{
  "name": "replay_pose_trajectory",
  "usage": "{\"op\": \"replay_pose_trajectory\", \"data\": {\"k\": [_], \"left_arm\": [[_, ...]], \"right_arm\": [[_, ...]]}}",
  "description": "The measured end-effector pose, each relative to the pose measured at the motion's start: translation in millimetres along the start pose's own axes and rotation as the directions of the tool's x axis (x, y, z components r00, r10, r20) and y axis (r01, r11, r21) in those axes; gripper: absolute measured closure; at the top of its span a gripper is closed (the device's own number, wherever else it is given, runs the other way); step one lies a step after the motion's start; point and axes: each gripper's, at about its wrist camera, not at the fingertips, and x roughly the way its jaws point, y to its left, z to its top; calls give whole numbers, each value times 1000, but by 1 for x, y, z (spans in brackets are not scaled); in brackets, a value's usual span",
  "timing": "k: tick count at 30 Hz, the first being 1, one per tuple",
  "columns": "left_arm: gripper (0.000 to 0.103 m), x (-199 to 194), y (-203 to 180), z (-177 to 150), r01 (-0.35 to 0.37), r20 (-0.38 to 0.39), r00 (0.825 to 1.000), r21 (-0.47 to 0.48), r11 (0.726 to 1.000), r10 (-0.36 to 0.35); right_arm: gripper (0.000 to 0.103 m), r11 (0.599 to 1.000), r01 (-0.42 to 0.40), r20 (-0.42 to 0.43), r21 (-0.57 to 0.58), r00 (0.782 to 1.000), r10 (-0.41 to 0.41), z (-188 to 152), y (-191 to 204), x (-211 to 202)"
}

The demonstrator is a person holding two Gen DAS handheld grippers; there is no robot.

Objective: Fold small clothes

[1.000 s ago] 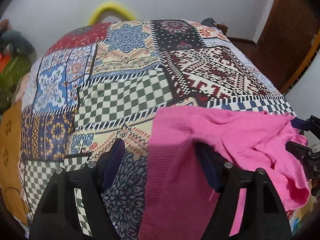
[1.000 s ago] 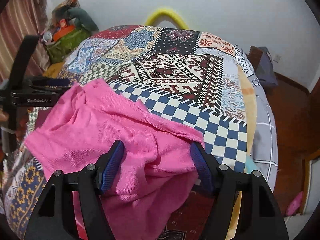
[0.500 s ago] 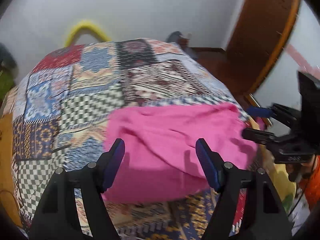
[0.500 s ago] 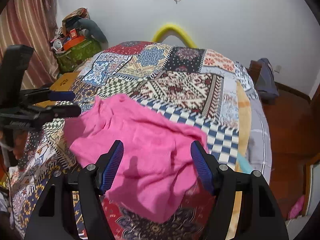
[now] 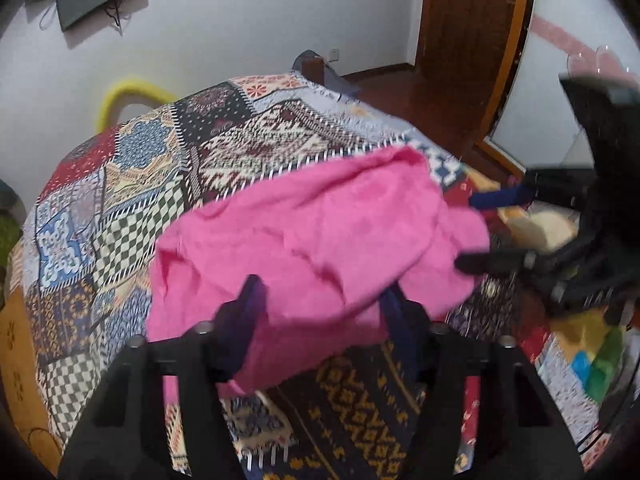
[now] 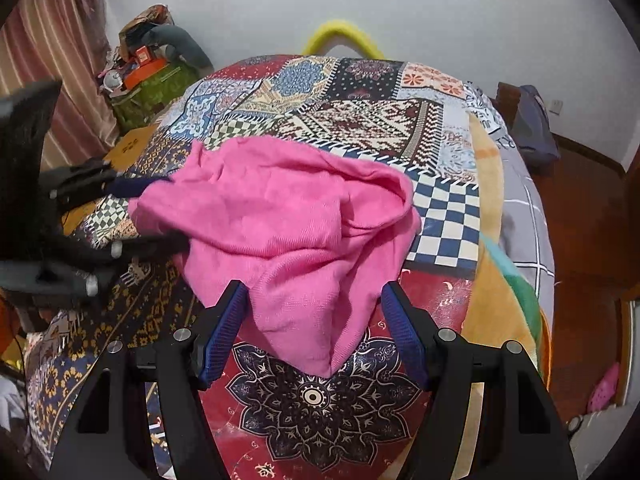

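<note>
Patchwork bed [image 6: 448, 208] under crumpled pink cloth [image 6: 288, 224]. Left gripper [image 5: 320, 320] closing around cloth edge. Right gripper [image 6: 316, 320] apart, cloth tip between jaws.

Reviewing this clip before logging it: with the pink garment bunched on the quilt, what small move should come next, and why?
Probably finish closing the left tool on the near edge of the pink garment. Its jaws are closing with cloth between them, while the right tool stands open over the other end. The garment lies crumpled on the patchwork quilt, so it needs gripping and spreading first.

A patchwork blanket [image 6: 360, 128] covers the bed under the hand-held gripper. Far ahead, a yellow hoop [image 6: 340, 34] leans by the white wall [image 6: 440, 8].
</note>
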Motion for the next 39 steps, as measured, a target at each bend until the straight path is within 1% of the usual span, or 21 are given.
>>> {"op": "replay_pose_trajectory", "data": {"k": [1,3,5,6,9,12,14,16,18,20,22,24,26,29,33,34,35,36,37,38,39], "left_arm": [[60,0,3,6,-11,5,1000,-10,1000,11],[63,4,15,21,-37,8,999,-30,999,37],[74,10,31,34,-62,9,998,-64,996,63],[76,16,41,41,-70,-3,998,-88,994,70],[77,34,68,51,-90,-41,996,-157,984,85],[77,57,95,50,-136,-105,988,-227,964,114],[77,58,106,43,-146,-107,987,-260,954,121],[77,49,111,37,-110,-80,993,-283,953,91],[74,30,106,29,-82,-35,997,-256,963,75],[55,14,97,25,-93,-11,996,-205,974,93],[48,-2,88,19,-117,16,993,-159,980,121],[48,-14,81,12,-133,31,990,-116,984,138],[45,-20,78,4,-147,29,988,-100,984,151],[44,-21,86,-10,-165,3,986,-130,978,167],[44,-10,103,-33,-168,-48,986,-180,969,162],[44,-6,106,-39,-169,-65,985,-191,967,159],[44,0,109,-45,-171,-86,984,-198,965,156],[44,4,110,-50,-171,-99,983,-200,965,154],[44,8,112,-54,-166,-102,984,-205,965,147],[43,7,112,-57,-160,-94,985,-212,964,143],[43,6,112,-59,-155,-87,986,-218,964,138]], "right_arm": [[37,1000,-1,-1,-5,1000,1,0,1,0],[37,1000,-5,-4,-17,1000,5,0,2,1],[37,1000,-11,-1,-21,1000,11,0,1,2],[37,1000,-15,1,-20,1000,15,0,1,2],[37,1000,-21,3,-16,1000,21,-1,-1,4],[37,1000,-25,1,-14,1000,25,-1,-2,5],[37,1000,-26,3,-14,1000,26,0,-2,4],[37,999,-28,24,-15,999,29,1,-2,-2],[37,1000,-22,48,-19,999,22,4,-2,-7],[37,1000,-5,67,-31,998,7,8,-1,-10],[37,999,3,71,-54,997,1,13,3,-8],[37,996,14,76,-92,997,-7,19,12,-5],[37,990,12,64,-142,998,-3,25,22,0],[37,978,-6,28,-209,1000,12,30,40,11],[38,960,-33,-1,-277,999,34,30,62,23],[42,956,-26,-7,-291,1000,25,30,67,27],[55,954,-25,-9,-298,1000,23,31,68,31],[62,953,-31,-18,-302,999,27,32,70,33],[74,953,-41,-26,-301,999,34,35,71,35],[82,954,-53,-29,-294,999,46,38,72,36],[85,955,-59,-30,-290,998,52,42,73,35]]}}
